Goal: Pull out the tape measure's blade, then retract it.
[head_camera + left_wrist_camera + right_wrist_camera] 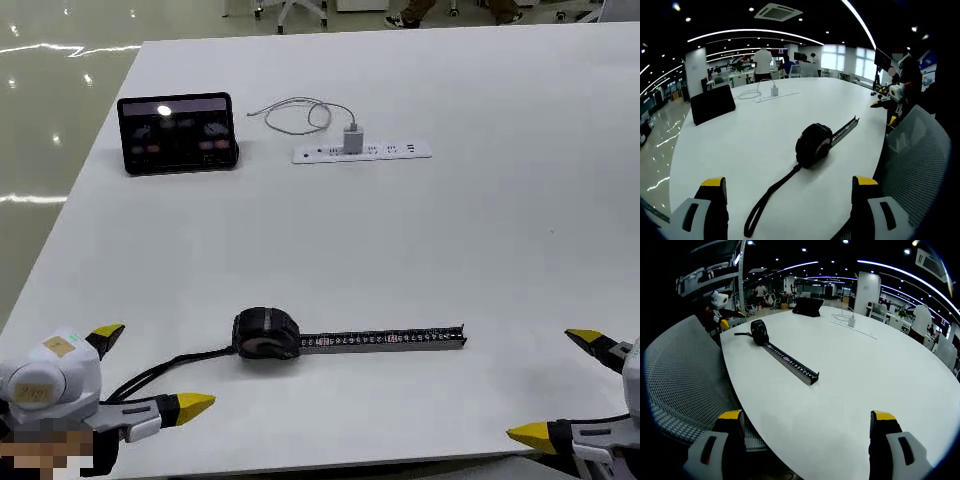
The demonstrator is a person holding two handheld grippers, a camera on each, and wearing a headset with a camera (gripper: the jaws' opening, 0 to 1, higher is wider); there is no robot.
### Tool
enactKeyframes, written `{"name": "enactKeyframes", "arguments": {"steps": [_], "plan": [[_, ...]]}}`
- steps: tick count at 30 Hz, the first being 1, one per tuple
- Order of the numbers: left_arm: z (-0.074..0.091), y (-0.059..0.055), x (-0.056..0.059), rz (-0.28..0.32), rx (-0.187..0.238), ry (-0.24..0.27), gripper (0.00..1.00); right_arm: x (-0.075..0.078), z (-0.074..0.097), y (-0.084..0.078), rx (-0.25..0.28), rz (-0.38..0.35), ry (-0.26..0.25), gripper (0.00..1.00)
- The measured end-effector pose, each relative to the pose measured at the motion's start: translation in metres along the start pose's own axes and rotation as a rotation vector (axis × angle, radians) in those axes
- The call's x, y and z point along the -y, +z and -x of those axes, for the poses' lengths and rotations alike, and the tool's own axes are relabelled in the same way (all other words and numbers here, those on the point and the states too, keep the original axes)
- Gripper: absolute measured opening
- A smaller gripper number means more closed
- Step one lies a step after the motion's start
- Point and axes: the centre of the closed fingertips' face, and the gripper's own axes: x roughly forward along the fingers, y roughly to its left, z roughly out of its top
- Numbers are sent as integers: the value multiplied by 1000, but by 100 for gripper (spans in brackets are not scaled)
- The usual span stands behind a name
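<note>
A black tape measure (266,334) lies on the white table (400,230) near its front edge. Its blade (385,339) is pulled out to the right and lies flat, and a black strap (160,372) trails off to the left. My left gripper (155,368) hovers open at the front left, close to the strap's end. In the left gripper view the tape measure (813,144) sits ahead between the open fingers. My right gripper (565,385) stands open at the front right, well clear of the blade's tip (810,377). The case (758,332) lies farther off.
A dark tablet (177,132) stands at the back left. A white power strip (362,151) with a charger (354,137) and coiled cable (293,114) lies behind the middle. A mesh chair (685,385) sits at the table's front edge.
</note>
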Motion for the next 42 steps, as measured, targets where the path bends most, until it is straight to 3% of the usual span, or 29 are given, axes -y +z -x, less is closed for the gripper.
{"name": "enactKeyframes", "arguments": {"steps": [7,14,20,22,28,42], "plan": [[-4,-13,-1,-11,-26,5,100,7,7,-5,5,-42,-29,100],[-2,-15,-2,-12,-33,-4,100,1,11,-13,-18,-38,-21,100],[0,-19,-5,-32,-70,15,100,2,12,-13,-16,-54,-31,100],[1,-15,-7,-7,-57,16,100,-1,13,-12,-16,-46,-27,100],[3,-9,-5,-10,-49,17,100,0,15,-12,-14,-41,-32,99],[-11,7,16,-12,-81,-15,100,1,19,-7,-13,-30,-32,99]]}}
